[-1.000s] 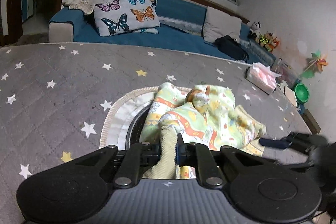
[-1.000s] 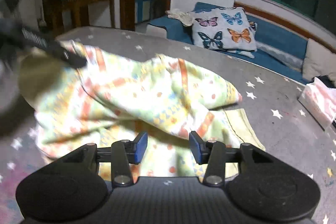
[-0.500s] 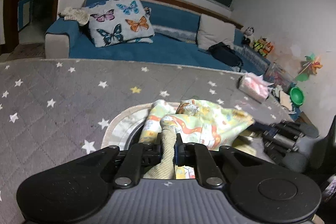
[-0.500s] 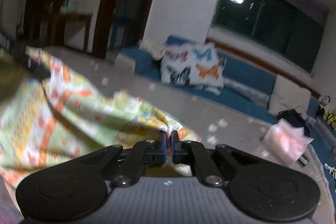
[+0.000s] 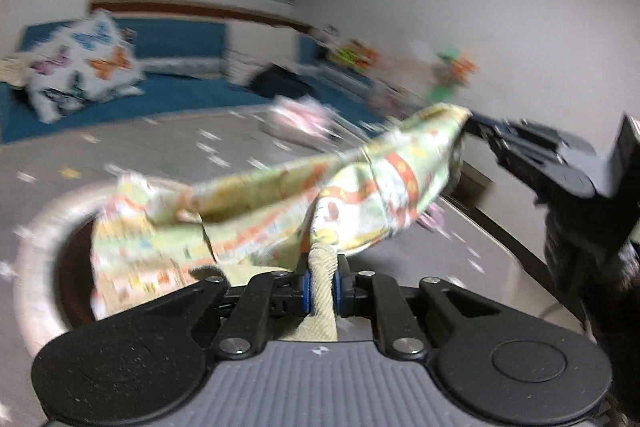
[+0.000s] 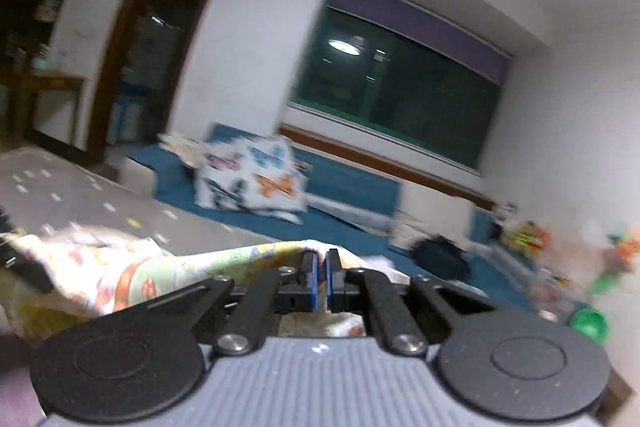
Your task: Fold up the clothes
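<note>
Both tongs are clamped on the printed garment [image 5: 360, 187]: left tongs [image 5: 322, 287] on its ribbed cuff, right tongs [image 6: 321, 283] on an edge. The step is lifting and spreading; next, lay it flat.

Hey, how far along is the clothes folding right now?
Early. Done: both grips are made. The left gripper pinches the beige cuff of the printed garment, and the right gripper is shut on its far edge. In hand: the cloth hangs stretched between them, one end trailing in the round basket. Left: spreading it flat and every fold.
</note>
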`<state>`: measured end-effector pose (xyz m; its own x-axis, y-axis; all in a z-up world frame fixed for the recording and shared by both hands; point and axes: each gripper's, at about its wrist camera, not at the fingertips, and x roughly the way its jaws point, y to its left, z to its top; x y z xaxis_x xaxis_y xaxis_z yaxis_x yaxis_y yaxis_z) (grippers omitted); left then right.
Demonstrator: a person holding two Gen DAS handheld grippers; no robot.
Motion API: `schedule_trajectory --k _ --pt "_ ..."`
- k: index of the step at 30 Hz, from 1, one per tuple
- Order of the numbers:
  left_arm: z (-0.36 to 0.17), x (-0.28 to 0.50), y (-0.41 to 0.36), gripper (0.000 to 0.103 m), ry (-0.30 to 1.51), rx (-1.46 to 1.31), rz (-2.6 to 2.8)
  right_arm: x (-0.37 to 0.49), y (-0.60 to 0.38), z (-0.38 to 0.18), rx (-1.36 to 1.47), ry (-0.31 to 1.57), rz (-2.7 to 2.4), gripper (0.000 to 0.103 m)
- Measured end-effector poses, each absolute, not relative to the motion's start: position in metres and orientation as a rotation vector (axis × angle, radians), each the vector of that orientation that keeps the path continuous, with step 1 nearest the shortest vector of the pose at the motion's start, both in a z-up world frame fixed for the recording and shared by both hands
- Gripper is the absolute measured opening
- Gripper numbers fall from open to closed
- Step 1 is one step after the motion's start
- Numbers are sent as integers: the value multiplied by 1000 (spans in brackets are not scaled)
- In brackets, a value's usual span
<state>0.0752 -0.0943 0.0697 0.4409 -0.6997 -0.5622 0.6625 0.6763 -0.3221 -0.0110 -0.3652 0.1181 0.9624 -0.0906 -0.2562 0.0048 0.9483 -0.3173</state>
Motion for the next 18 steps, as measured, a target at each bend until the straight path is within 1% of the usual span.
schedule_trajectory --k 2,4,5,6,7,9,13,15,18 --pt "55 59 -108 13 761 -19 -889 -23 -378 107 -321 330 -98 4" --pt "45 50 -112 20 791 -3 -906 -28 -388 92 -324 419 -125 5" --pt "41 48 -112 23 803 -4 -908 -28 -392 84 -323 466 -130 8" --pt "40 47 -106 34 800 -8 -895 -28 -393 78 -312 501 -124 13" --pt "39 47 -100 44 794 -12 -878 -28 -395 72 -302 532 -116 14" --pt "40 51 -84 51 777 -17 -825 -28 -392 68 -285 548 -75 21" --pt "35 70 -53 61 775 -15 -670 -11 -374 71 -261 547 43 30" --pt "30 81 -40 62 778 -8 -586 9 -352 69 -265 557 124 35" --pt "19 93 -19 64 805 -39 -507 48 -317 61 -244 593 252 35"
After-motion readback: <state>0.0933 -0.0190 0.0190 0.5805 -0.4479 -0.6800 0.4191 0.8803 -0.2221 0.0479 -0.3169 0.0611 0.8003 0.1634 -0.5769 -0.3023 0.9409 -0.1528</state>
